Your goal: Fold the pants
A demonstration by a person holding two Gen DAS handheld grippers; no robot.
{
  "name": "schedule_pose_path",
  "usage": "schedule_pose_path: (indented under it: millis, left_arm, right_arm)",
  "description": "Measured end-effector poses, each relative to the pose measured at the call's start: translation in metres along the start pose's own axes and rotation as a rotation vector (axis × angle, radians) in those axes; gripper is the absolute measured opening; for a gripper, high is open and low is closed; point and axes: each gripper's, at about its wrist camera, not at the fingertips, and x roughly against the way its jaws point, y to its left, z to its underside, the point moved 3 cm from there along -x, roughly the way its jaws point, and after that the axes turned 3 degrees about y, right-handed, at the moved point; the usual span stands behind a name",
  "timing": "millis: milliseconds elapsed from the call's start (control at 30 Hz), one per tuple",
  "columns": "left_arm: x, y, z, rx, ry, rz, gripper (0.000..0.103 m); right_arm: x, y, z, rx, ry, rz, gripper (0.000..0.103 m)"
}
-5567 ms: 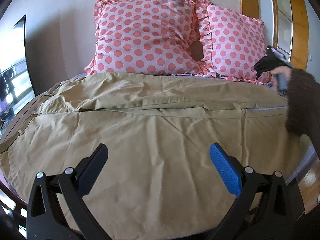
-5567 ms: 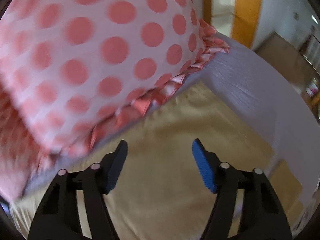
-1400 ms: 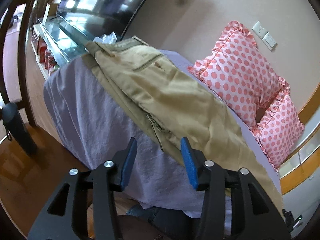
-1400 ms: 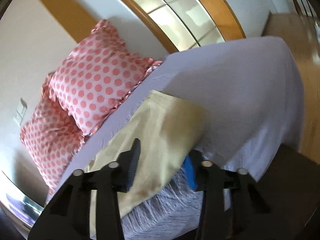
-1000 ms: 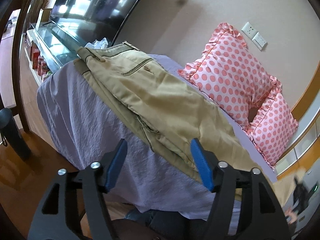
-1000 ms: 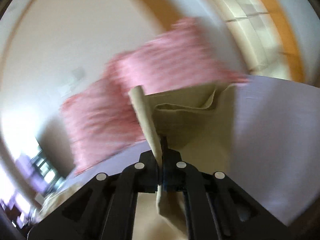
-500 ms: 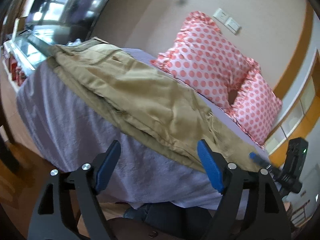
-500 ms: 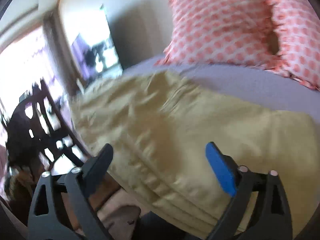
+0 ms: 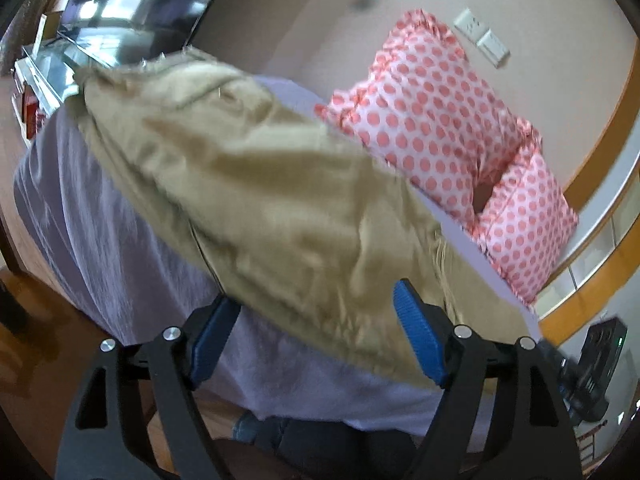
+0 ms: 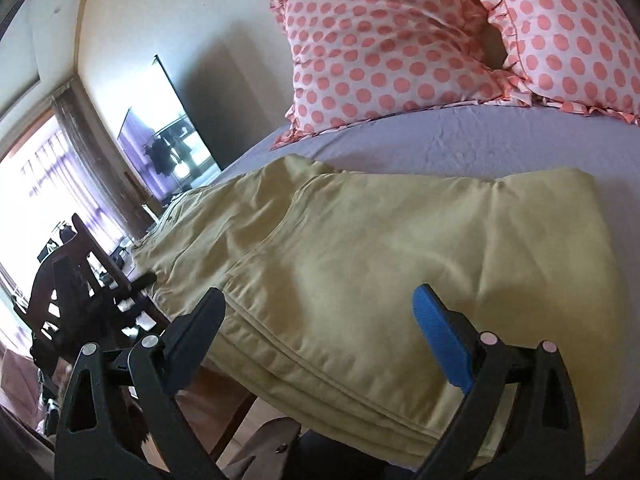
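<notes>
So the big change: about a second ago the right gripper (image 10: 316, 332) was pinched tight on the hem end of the pants (image 10: 360, 248) and swinging it across, and now its jaws are wide apart with nothing in them. The cloth has been dropped, and the pant legs now lie doubled back over the upper part, so the fold looks made. From the right wrist view you can see the stacked edges running along the near side of the bed (image 10: 460, 144), with the rounded fold on the right and the waistband end off to the left near the bed's corner.

The left gripper (image 9: 316, 332) is spread open too, holding nothing, and it's come in closer than half a second ago, so the tan cloth now sits right between its fingers at the near edge. The left view is a bit blurry, so I can't tell if it's actually touching the fabric.

The pillows (image 10: 400, 40) are well clear behind the pants. My guess is there's one more fold or some smoothing left, since the bundle is still fairly long and a bit rumpled on top.
</notes>
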Motion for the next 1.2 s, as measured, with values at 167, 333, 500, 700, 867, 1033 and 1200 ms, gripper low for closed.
schedule_pose_path:
  millis: [167,333,500,700,867,1033,1200]
  left_arm:
    - [-0.001,0.01,-0.015,0.088,0.043,0.053,0.087]
    - [0.007,0.02,-0.03,0.126,-0.01,0.046,0.083]
    - [0.006,0.047,-0.059,0.192,-0.048,0.005,0.08]
    - [-0.001,0.103,-0.107,0.345,-0.082,-0.081,0.058]
    - [-0.007,0.074,-0.128,0.182,-0.081,-0.275,0.013]
    - [0.011,-0.057,-0.135,-0.19,-0.144,-0.212,0.008]
    - [-0.004,-0.231,-0.07,-0.621,-0.092,0.035,0.009]
  right_arm:
    - [-0.004,0.001,0.003,-0.008,0.006,-0.012,0.097]
    - [-0.006,-0.001,0.006,-0.012,0.012,-0.013,0.097]
    - [-0.005,-0.004,0.008,-0.023,0.008,-0.014,0.097]
    - [0.002,-0.009,0.008,-0.037,-0.018,-0.007,0.097]
    - [0.013,-0.021,0.005,-0.062,-0.066,0.01,0.097]
    - [0.039,-0.045,0.0,-0.113,-0.151,0.063,0.097]
    - [0.096,-0.095,-0.004,-0.253,-0.32,0.182,0.097]
